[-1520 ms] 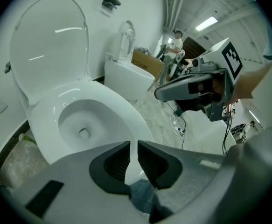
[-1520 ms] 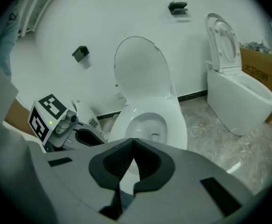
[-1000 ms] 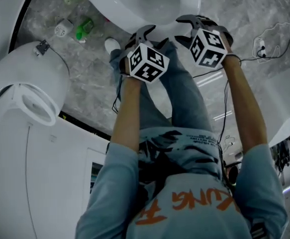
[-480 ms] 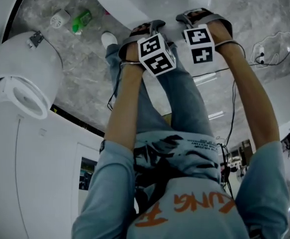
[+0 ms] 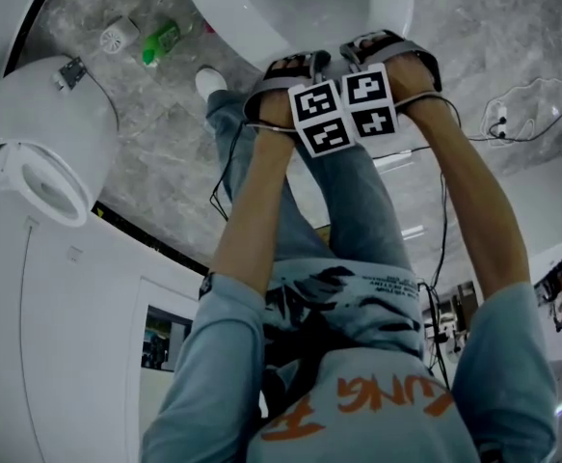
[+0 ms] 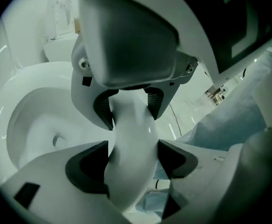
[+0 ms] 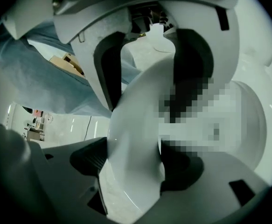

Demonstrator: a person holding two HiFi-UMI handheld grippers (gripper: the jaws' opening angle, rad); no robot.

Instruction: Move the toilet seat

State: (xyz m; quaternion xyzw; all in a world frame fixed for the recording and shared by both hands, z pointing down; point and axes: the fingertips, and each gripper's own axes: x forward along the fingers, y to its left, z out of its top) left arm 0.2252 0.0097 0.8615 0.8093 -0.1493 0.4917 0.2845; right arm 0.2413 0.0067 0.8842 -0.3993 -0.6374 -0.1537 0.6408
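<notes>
The white toilet seat [image 5: 261, 37] lies down on the bowl at the top of the head view. My left gripper [image 5: 295, 63] and right gripper [image 5: 385, 39] sit side by side at its front rim, marker cubes almost touching. In the left gripper view the seat rim [image 6: 131, 134] runs between the jaws of the left gripper [image 6: 133, 155], which are opening; the pads stand close on either side without clamping. In the right gripper view the seat rim [image 7: 136, 139] fills the gap of the right gripper [image 7: 136, 160], jaws wide. The bowl [image 6: 38, 120] opens to the left.
A second white toilet [image 5: 40, 152] stands at the left. A green bottle [image 5: 162, 41] and a small white round object [image 5: 120, 35] lie on the marble floor behind it. Cables [image 5: 512, 104] trail at the right. The person's jeans [image 5: 358, 220] and shoe [image 5: 208, 82] are below the grippers.
Both grippers have drawn together until their cubes nearly touch and have moved onto the seat's front rim. Their jaws look wider than before.
</notes>
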